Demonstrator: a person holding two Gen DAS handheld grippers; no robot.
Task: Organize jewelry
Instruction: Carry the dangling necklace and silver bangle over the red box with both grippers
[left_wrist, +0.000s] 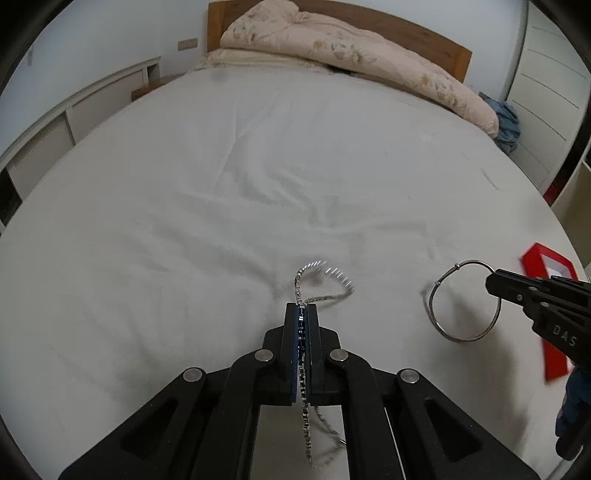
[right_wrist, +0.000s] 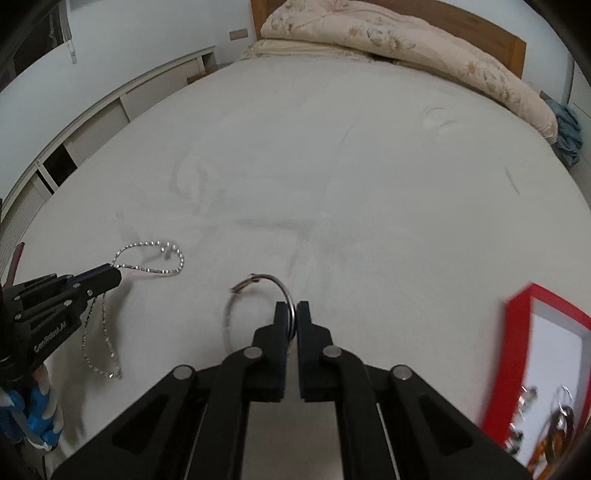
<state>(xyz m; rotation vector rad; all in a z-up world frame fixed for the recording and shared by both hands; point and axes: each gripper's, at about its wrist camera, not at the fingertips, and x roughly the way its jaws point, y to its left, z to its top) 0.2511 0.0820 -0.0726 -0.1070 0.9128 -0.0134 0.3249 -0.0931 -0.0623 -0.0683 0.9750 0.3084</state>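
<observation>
Left gripper (left_wrist: 302, 308) is clamped tight on a thin silver chain (left_wrist: 325, 275), with the links running right down between the two pads. One loop of the chain sticks out past the fingertips and hangs over the white bed sheet (left_wrist: 184, 192), a bit blurry at the far end, and the rest dangles down below the jaws toward the bottom of the view. From the right wrist camera you can see the same chain looping out the front and trailing down in two strands under that gripper.

Right gripper (right_wrist: 291, 306) is pinched shut on a round metal bangle (right_wrist: 280, 286). It's got the ring by one side of the hoop, and the rest of the hoop sticks out forward and to the left of the fingertips. Can't really tell if the far side of it touches the sheet.

Over on the right edge there's a red box (right_wrist: 515, 354) with a pale lining, and a few other shiny and amber-looking pieces are sitting inside it, too blurry to name. A folded quilt (left_wrist: 351, 51) is piled against the wooden headboard (left_wrist: 424, 37) at the far end of the bed.
</observation>
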